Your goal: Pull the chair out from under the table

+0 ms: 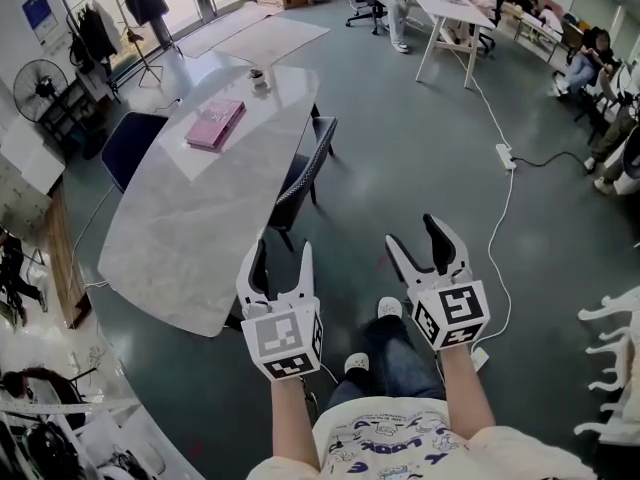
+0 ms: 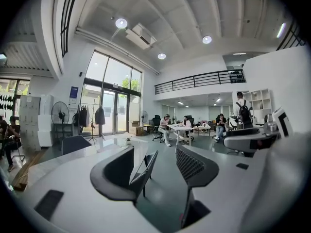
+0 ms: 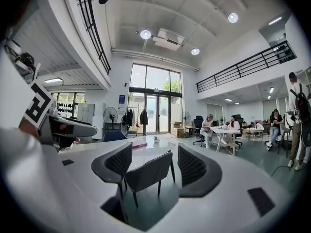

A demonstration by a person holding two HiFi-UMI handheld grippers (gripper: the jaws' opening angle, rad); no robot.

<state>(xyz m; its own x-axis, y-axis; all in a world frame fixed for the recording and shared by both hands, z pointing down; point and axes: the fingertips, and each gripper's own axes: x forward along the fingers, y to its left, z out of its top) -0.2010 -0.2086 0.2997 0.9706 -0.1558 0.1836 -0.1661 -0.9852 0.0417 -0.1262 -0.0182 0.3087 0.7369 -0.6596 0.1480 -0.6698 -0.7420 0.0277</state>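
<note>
The dark chair stood just right of centre in the head view. Its seat was tucked partly beneath the right edge of the marble counter, and its back was clear of the top. Both your claws were released and empty. The left claw and the right claw hung side by side low in the frame, well apart from the chair. Each claw's own view showed the chair far off in the gap between its jaws, with nothing on the pads. This looked like the approach, with the pull not yet begun. The next move called for you to bring the claws up to the backrest, clench on its top edge, and draw the chair rightward, away from the counter.
</note>
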